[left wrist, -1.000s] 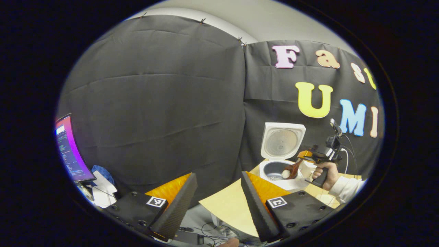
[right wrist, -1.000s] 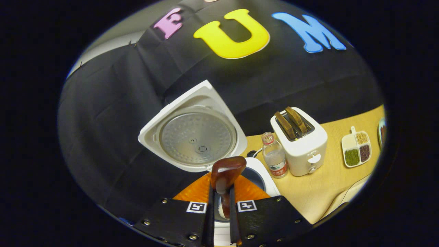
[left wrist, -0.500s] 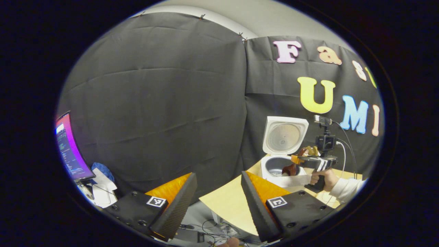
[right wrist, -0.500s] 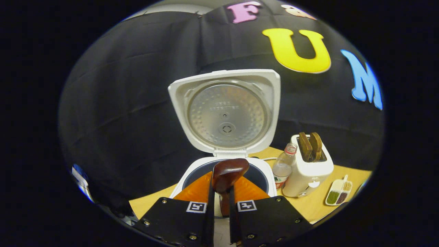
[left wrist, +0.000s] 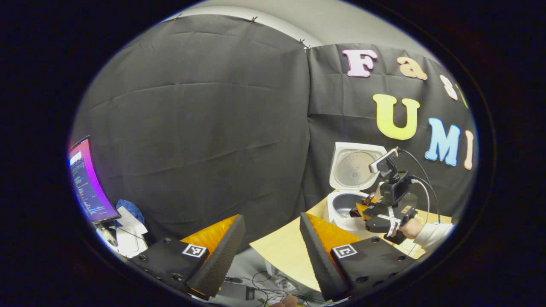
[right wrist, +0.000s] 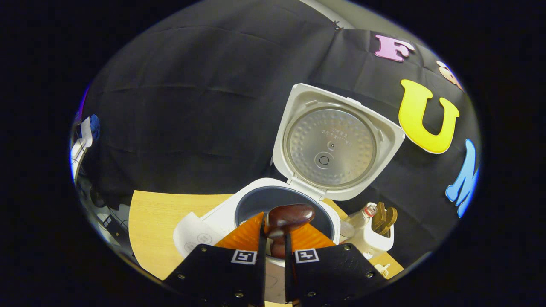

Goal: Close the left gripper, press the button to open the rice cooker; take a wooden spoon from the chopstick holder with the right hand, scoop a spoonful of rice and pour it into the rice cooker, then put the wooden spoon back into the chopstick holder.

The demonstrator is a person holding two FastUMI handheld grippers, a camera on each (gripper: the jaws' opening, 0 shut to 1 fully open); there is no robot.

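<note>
My right gripper point(right wrist: 273, 238) pinches the light, stiff, glossy dark-brown wooden spoon point(right wrist: 286, 218) low on its handle, likely slippery, over the open white rice cooker point(right wrist: 273, 204); left gripper point(left wrist: 271, 238) spread, idle.

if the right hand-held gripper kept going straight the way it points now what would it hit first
Most likely the rice cooker: the right hand-held gripper, shut on the wooden spoon, points at the open pot, with the raised lid behind it. Depth is unclear, so the spoon bowl might meet the pot's inner wall first.
</note>
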